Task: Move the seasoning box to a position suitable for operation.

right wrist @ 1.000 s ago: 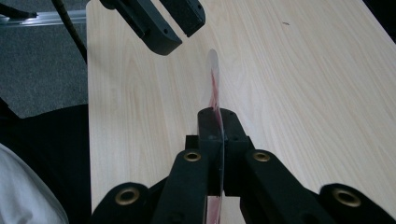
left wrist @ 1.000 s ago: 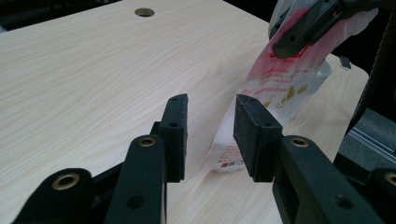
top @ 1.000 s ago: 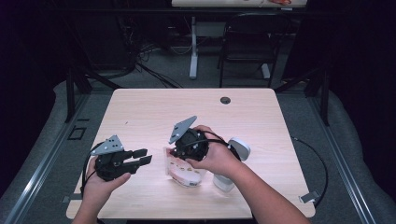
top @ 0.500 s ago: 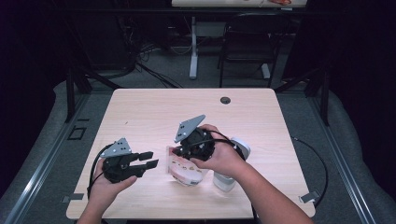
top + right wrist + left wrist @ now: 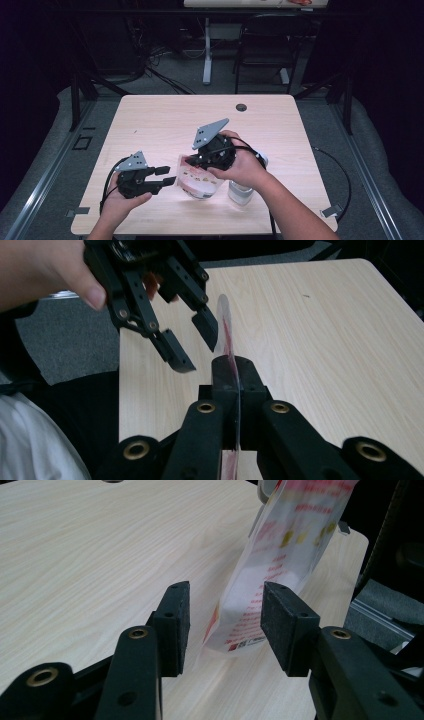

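A clear plastic pouch (image 5: 200, 182) with red and yellow print hangs just above the wooden table (image 5: 165, 125). My right gripper (image 5: 192, 161) is shut on its top edge. In the right gripper view the pouch (image 5: 224, 330) runs edge-on out of the shut right gripper (image 5: 232, 372). My left gripper (image 5: 170, 176) points at the pouch from the left, and its jaws have just been opening. In the left gripper view the pouch's lower corner (image 5: 260, 605) hangs between the open left gripper's (image 5: 230, 622) pads (image 5: 175, 622), and neither pad presses on it.
A white container (image 5: 240, 192) stands on the table under my right wrist, just right of the pouch. A dark round grommet (image 5: 241, 107) sits near the table's far edge. A chair (image 5: 260, 45) and a table leg stand on the floor beyond.
The left gripper has moved right, toward the pouch, and its jaws stand wider. The right gripper has shifted slightly right with the pouch still in it.
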The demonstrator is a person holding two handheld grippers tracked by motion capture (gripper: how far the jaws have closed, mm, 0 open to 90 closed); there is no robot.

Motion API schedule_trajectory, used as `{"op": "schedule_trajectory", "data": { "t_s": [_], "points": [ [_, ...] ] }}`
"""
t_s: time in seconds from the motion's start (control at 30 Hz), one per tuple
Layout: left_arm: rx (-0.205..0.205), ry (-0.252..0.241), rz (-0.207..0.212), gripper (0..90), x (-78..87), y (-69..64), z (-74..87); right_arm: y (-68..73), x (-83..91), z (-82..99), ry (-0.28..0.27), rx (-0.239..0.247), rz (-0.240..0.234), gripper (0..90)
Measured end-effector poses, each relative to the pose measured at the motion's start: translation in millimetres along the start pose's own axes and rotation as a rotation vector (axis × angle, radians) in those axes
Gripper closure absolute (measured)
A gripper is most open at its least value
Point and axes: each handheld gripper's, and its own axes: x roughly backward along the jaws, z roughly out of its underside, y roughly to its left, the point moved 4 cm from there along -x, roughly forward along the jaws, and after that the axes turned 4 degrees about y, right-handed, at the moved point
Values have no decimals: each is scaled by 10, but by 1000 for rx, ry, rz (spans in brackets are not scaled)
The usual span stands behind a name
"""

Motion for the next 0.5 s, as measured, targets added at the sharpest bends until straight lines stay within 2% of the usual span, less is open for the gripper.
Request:
{"op": "schedule_trajectory", "data": {
  "t_s": [0.27,0.5],
  "points": [
    [-21,-6,55,533,-87,-55,15,41,89,-47,-35,19,-4,897],
    [-30,6,62,532,-131,-68,28,49,104,-55,-44,21,-11,897]
  ]
}}
